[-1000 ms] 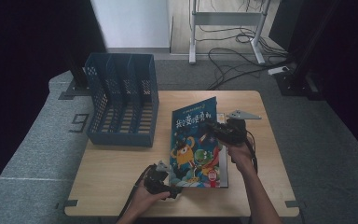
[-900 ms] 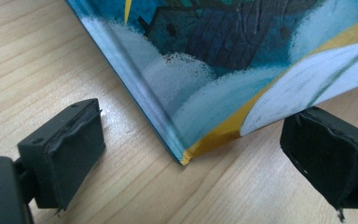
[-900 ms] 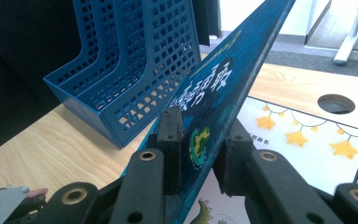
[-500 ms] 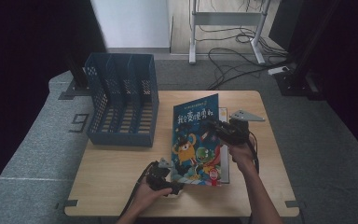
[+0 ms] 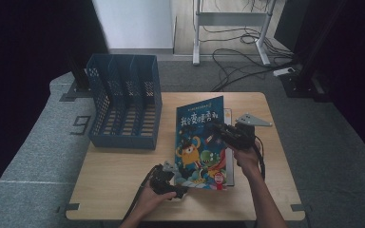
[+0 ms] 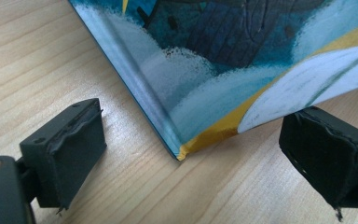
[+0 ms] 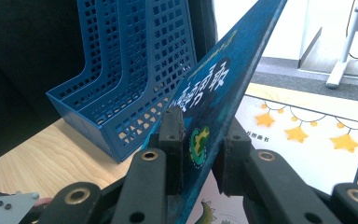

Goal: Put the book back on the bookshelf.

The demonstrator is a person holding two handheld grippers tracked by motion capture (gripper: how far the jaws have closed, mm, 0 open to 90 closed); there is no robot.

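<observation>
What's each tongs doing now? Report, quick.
Left tongs: open, jaws on either side of the lower corner of the blue illustrated picture book, not pressing it.
Right tongs: shut on the book's tilted cover.

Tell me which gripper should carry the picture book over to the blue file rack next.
Right. The right gripper is already shut on the picture book, its edge lifted and tilted toward the blue file rack. The left gripper is open, its jaws either side of the book's near corner, pressing nothing.
</observation>
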